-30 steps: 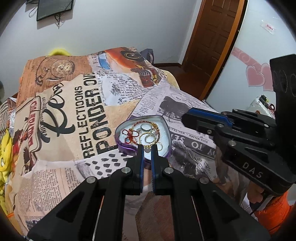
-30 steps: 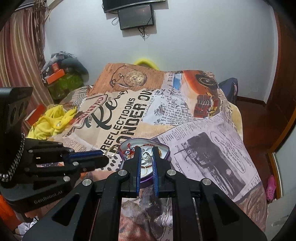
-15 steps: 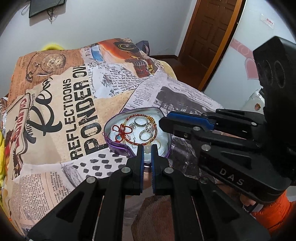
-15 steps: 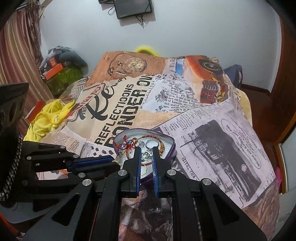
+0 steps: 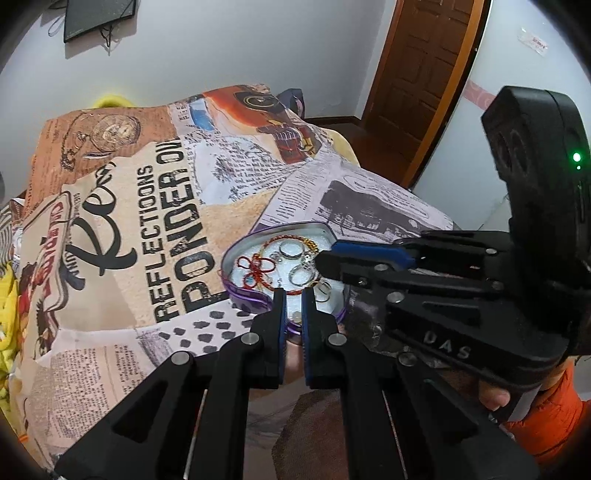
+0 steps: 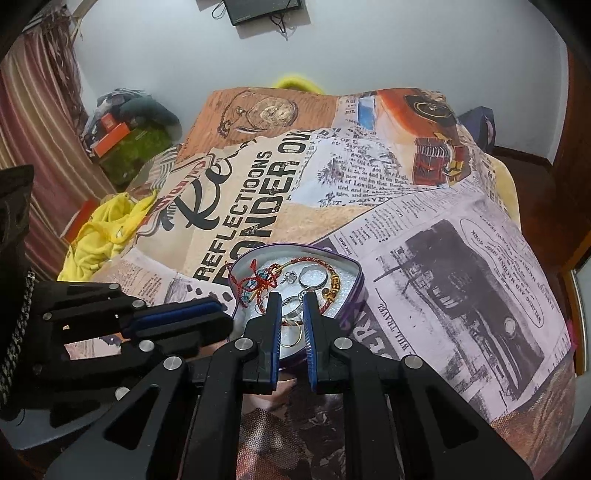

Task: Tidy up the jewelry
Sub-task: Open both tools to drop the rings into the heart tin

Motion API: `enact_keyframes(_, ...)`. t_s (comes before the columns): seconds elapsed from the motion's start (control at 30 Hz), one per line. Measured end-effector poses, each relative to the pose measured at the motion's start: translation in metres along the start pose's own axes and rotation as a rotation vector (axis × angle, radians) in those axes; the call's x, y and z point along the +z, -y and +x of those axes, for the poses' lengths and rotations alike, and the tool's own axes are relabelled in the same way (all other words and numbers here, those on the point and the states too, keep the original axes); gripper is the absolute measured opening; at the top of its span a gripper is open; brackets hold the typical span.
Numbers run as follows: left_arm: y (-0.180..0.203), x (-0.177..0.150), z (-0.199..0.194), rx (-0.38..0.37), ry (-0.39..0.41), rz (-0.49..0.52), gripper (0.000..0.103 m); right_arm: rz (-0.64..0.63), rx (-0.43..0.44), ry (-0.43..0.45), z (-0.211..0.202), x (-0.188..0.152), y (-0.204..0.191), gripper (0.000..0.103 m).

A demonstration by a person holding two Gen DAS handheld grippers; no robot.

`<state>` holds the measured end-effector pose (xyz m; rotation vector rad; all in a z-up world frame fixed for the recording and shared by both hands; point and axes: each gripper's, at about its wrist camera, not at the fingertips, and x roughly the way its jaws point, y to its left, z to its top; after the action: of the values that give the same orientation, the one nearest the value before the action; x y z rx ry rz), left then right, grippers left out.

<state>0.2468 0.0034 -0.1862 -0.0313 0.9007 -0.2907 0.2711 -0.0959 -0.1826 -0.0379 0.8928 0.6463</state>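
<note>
Bedspread reads "REFLECTIONS PONDER"; right gripper reads "DAS".

Even, soft indoor light; sharp centres, heavy fisheye bending at the rims.

Around the tin, both views are crisp: print on the blanket beside it reads clearly, and its white lining looks bright without blowing out. The wall far behind the tin is evenly lit, with a soft shadow under the dark screen. Shadows beside the tin are faint. Away from the tin, straight lines such as the door curve, and black vignetting fills the corners. A green lamp glows.
</note>
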Motion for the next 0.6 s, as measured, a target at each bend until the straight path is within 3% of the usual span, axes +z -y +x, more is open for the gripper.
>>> enact_keyframes(0.1,-0.003,0.0,-0.006,0.013,0.007,-0.007,0.005,-0.006,-0.012,0.015,-0.007,0.0,-0.002,0.017)
enact_keyframes(0.37,-0.002,0.002,-0.044,0.052,0.076,-0.024,0.009,-0.027,-0.045,0.078,-0.038,0.005,-0.011,0.018)
enact_keyframes(0.6,0.01,0.007,-0.115,0.087,0.247,-0.034,0.029,-0.069,-0.099,0.226,-0.102,0.009,-0.032,0.018)
